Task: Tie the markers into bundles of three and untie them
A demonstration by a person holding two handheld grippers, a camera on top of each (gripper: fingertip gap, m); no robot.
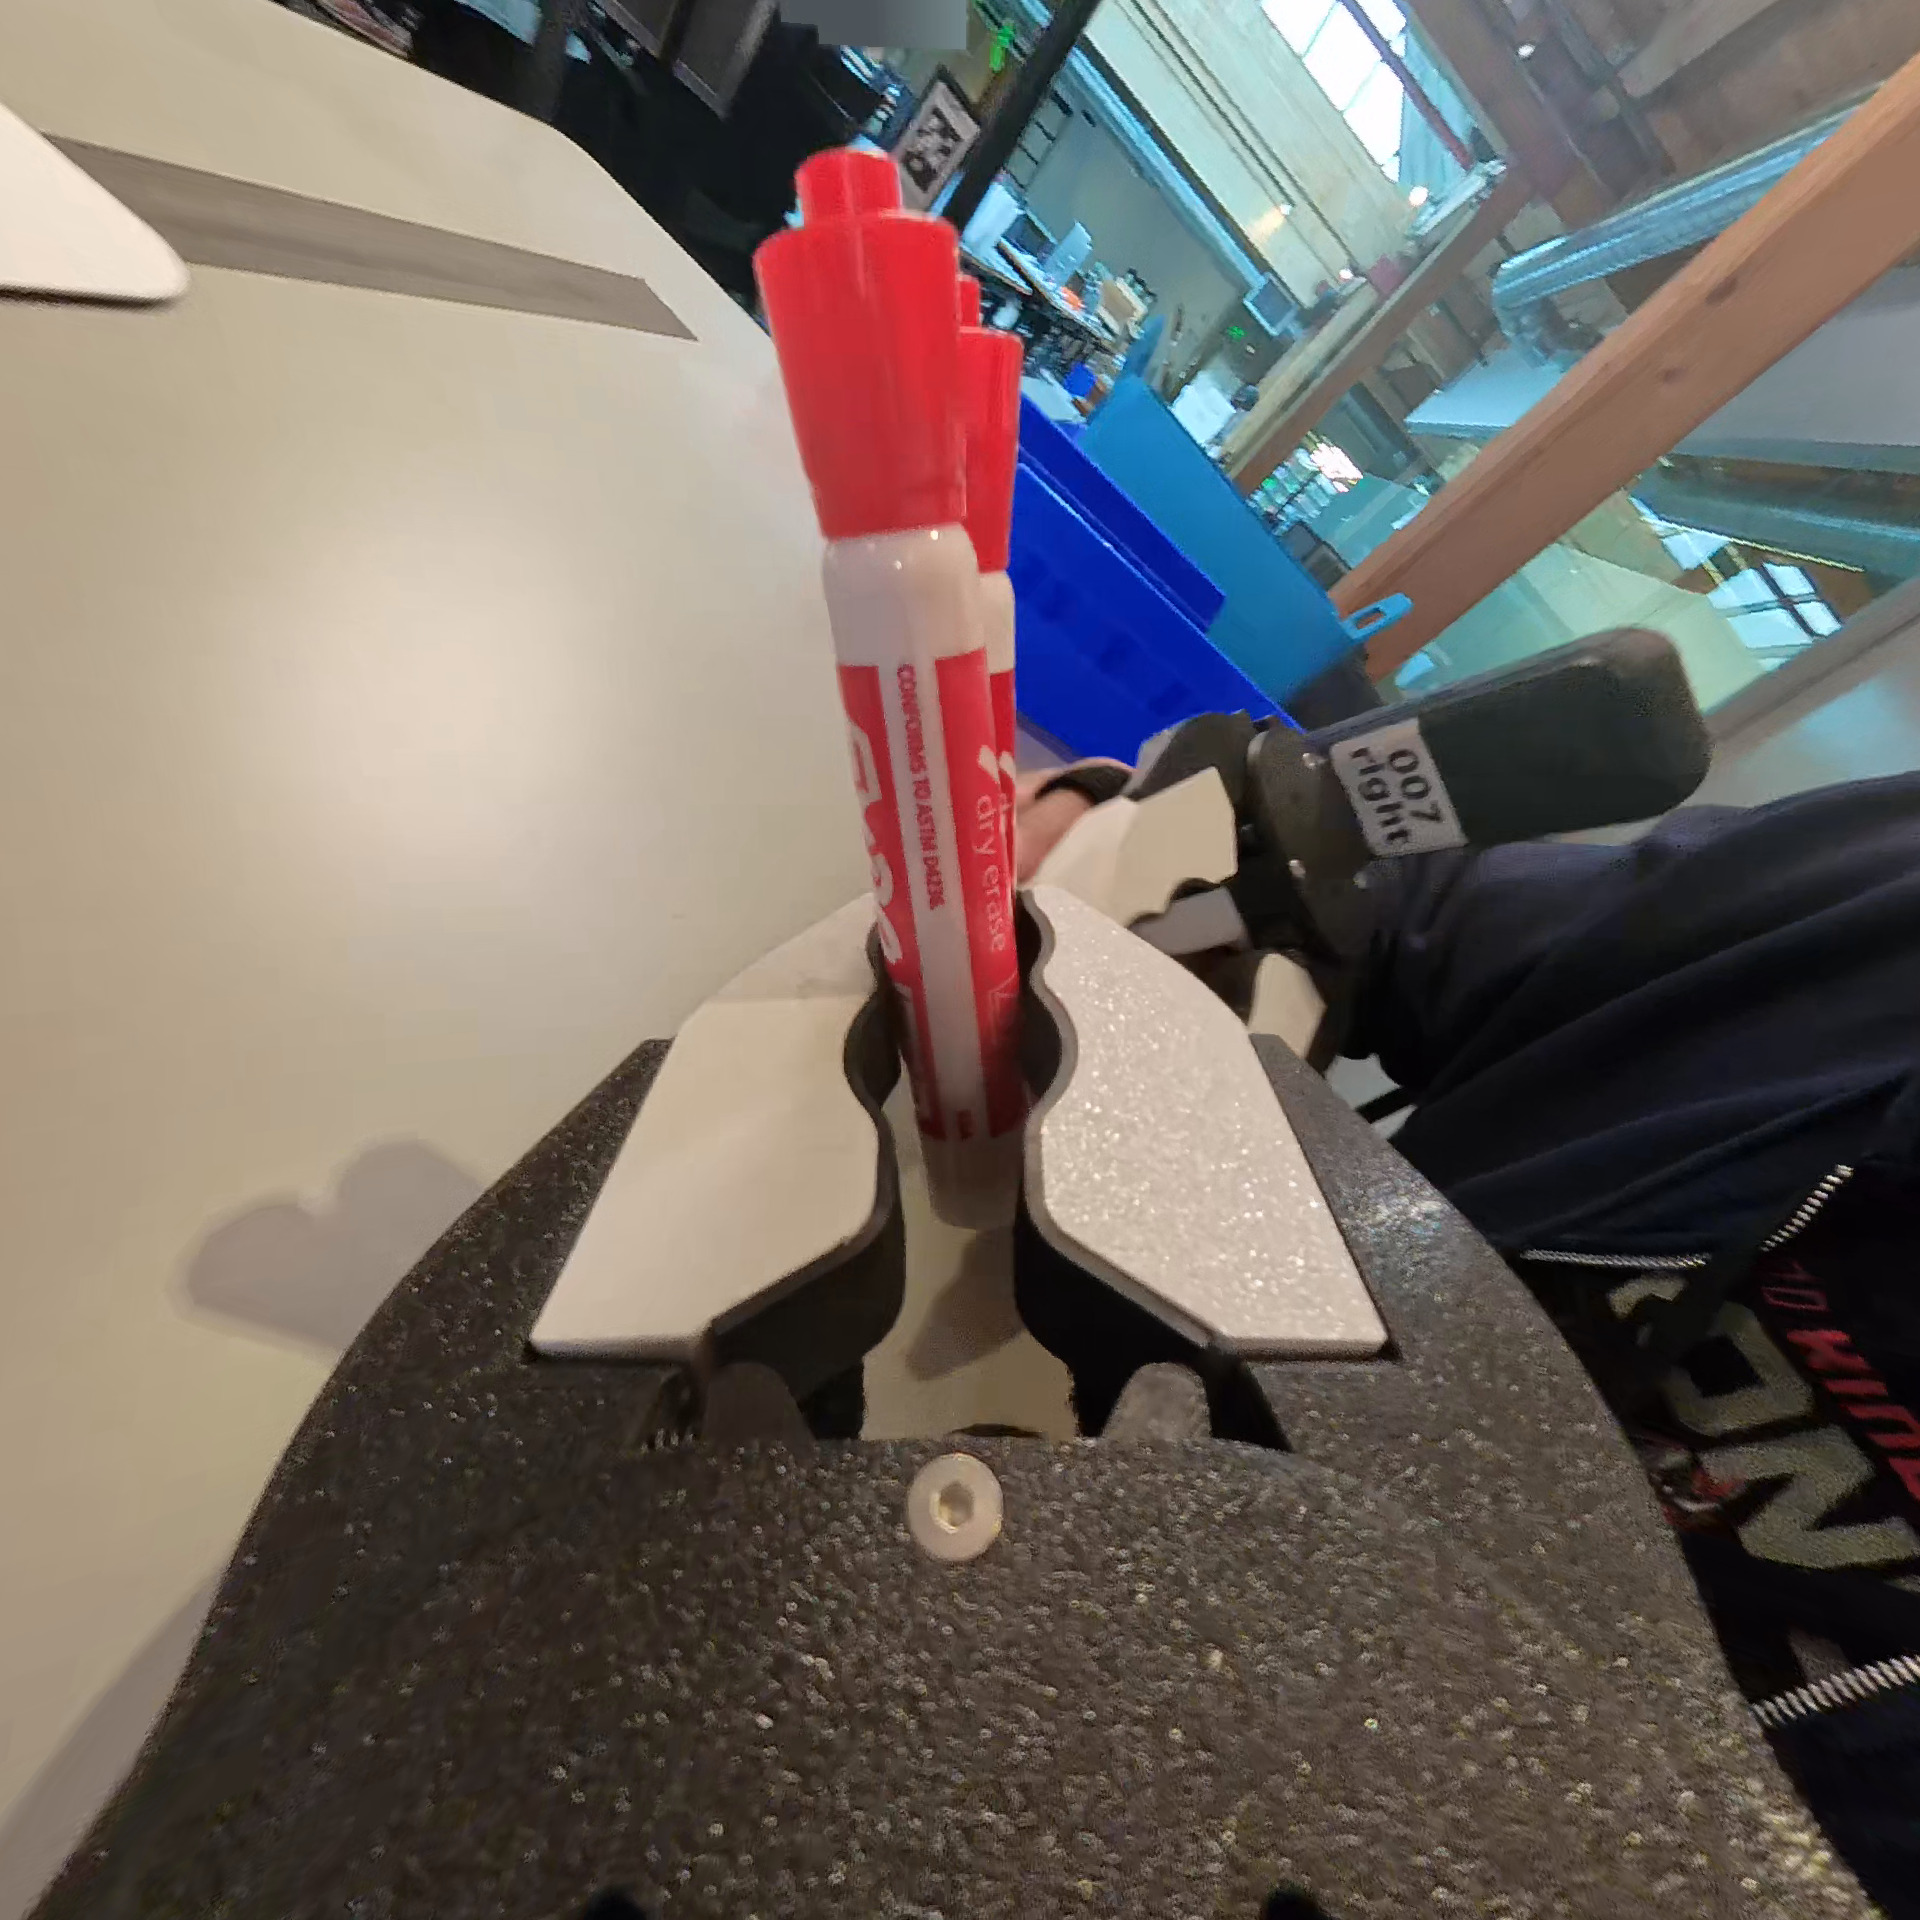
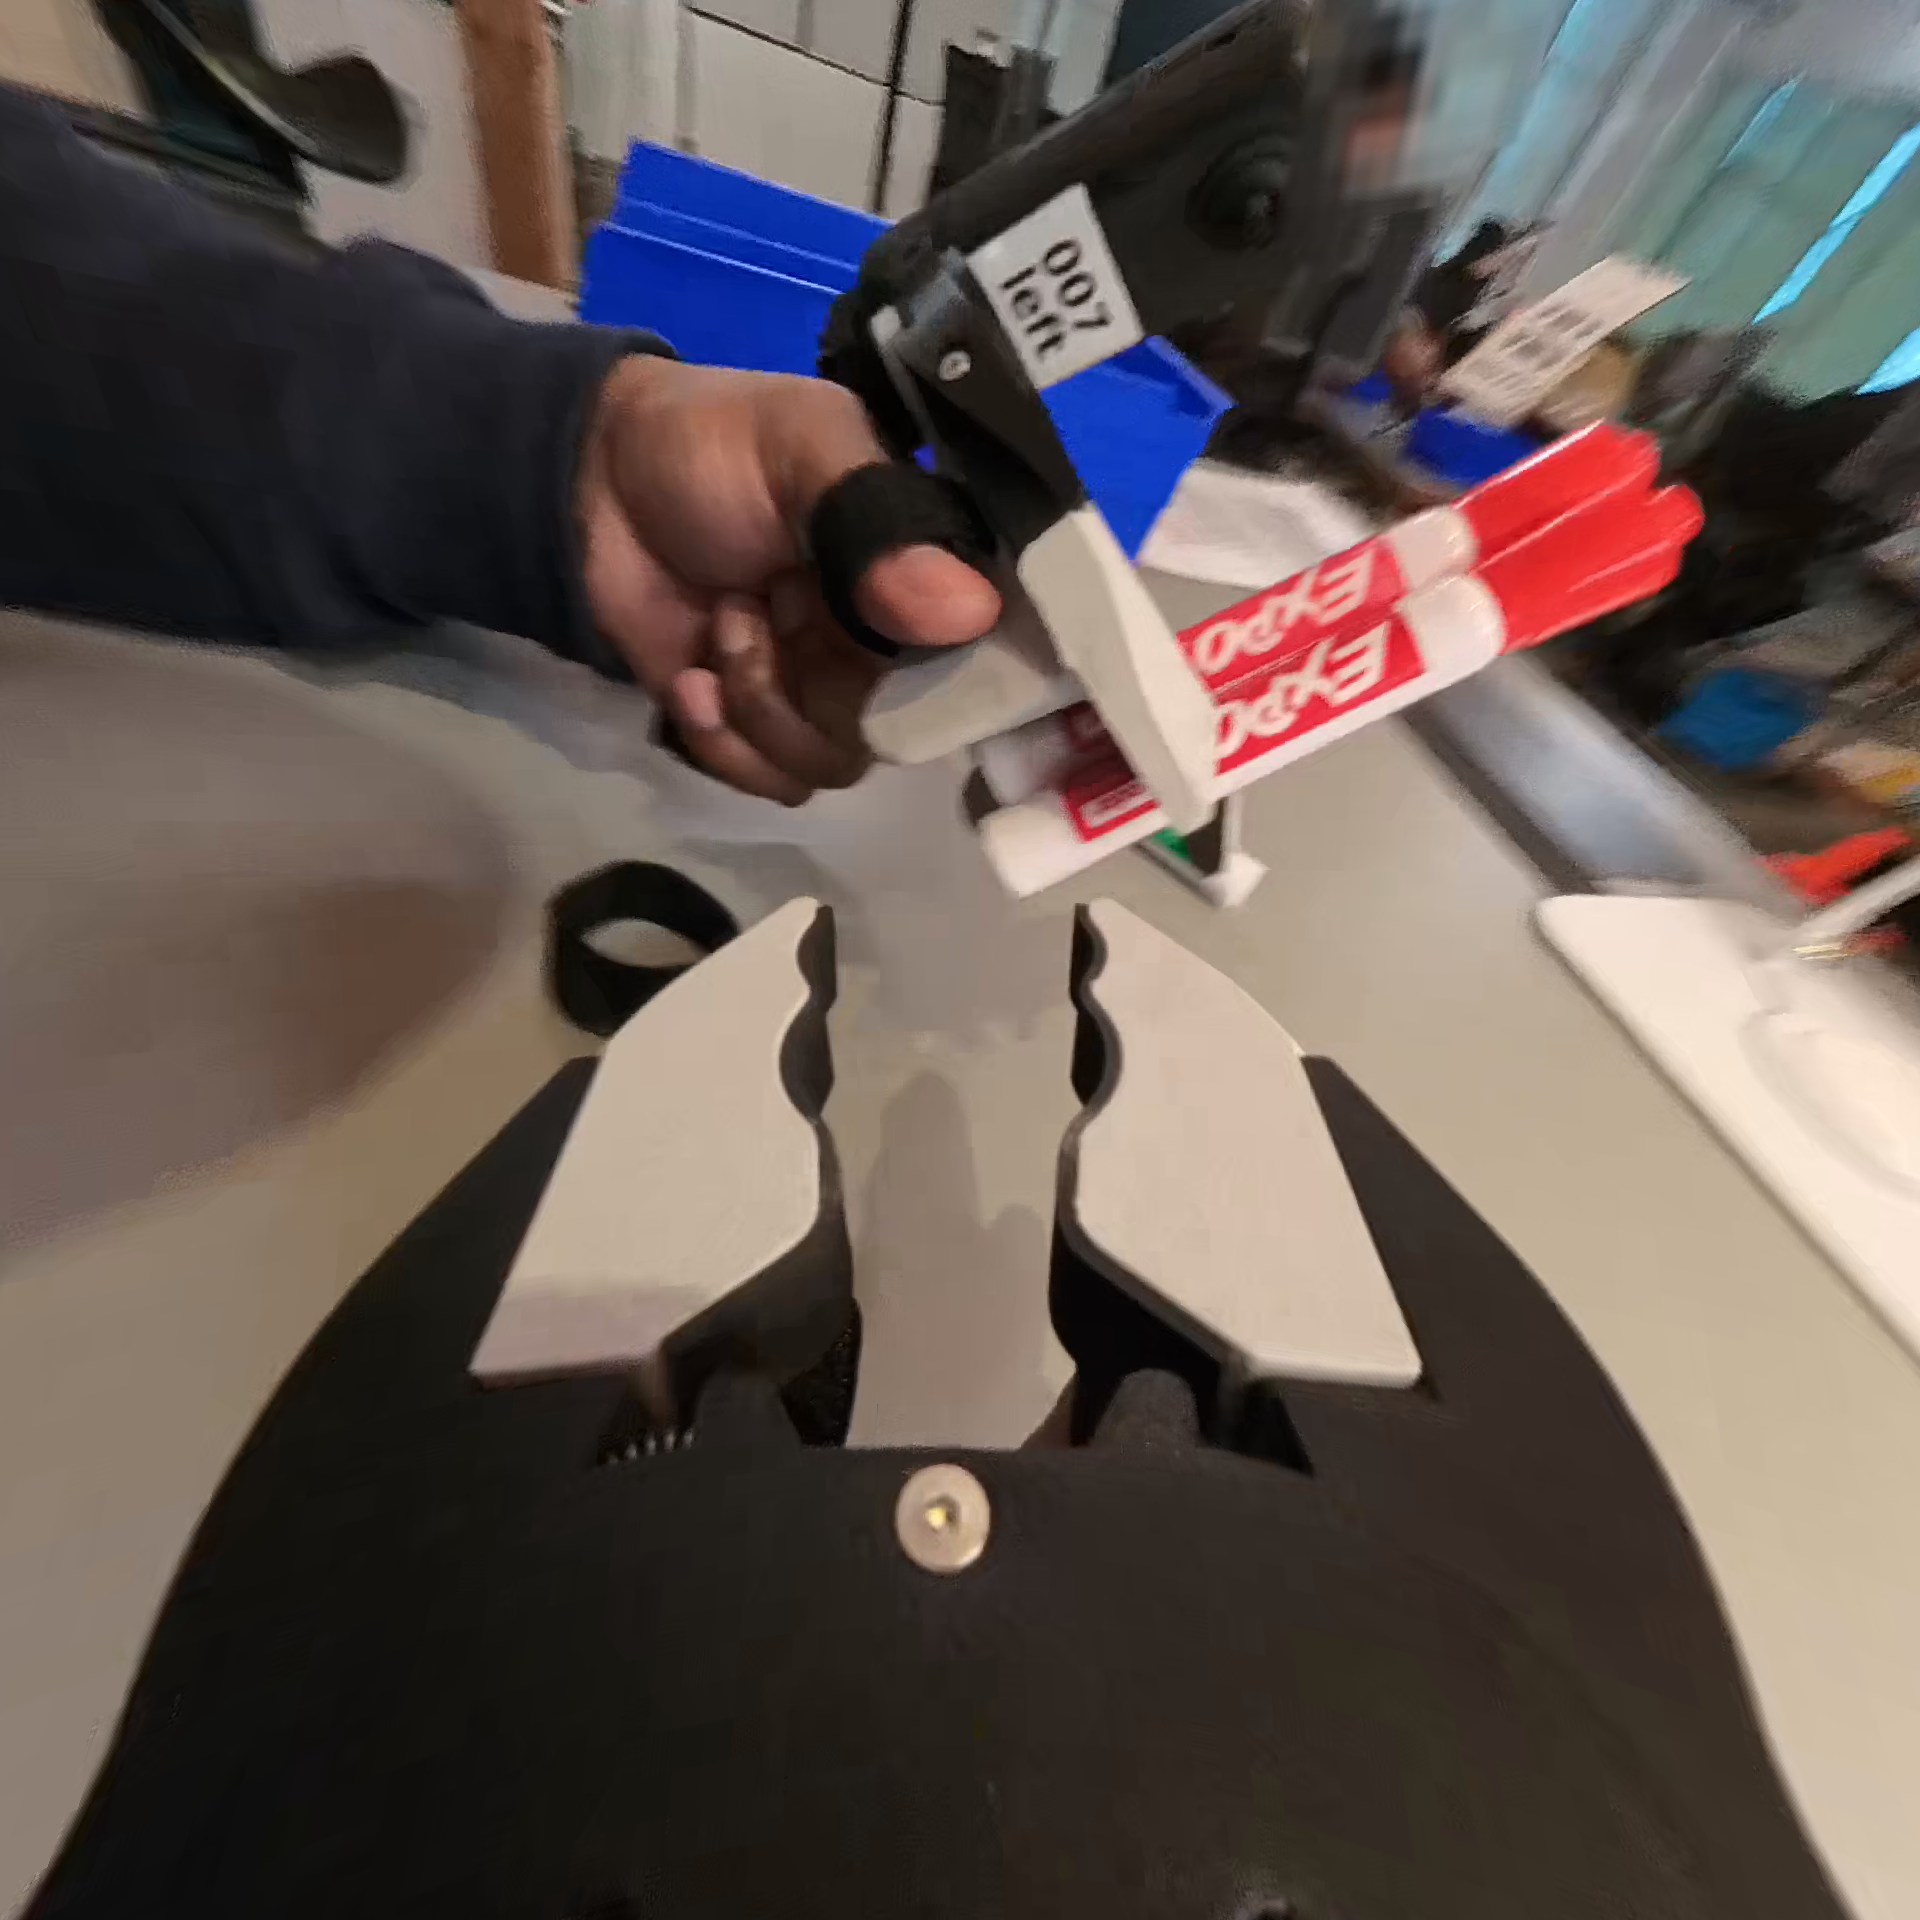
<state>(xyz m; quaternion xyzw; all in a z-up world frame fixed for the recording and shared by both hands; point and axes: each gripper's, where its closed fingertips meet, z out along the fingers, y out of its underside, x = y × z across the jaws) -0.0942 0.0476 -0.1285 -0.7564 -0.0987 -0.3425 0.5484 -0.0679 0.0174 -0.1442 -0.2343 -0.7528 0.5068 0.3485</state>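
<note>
The left gripper (image 1: 951, 997) is clamping a cluster of red markers (image 1: 914, 665), holding them up off the pale table (image 2: 1403, 1091). The right gripper (image 2: 951, 935) is hanging empty, fingers apart, near a black band (image 2: 603, 956) lying on the table.

Black claw (image 2: 951, 935), grey fingers (image 2: 675, 1122), navy sleeve (image 2: 260, 416)

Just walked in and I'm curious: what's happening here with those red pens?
A person holds a two-fingered tool in each hand. The left tool is shut on a handful of red markers, lifted off the table. The right tool is open and empty, just short of them. A black band lies loose on the table, so the markers are not tied.
</note>
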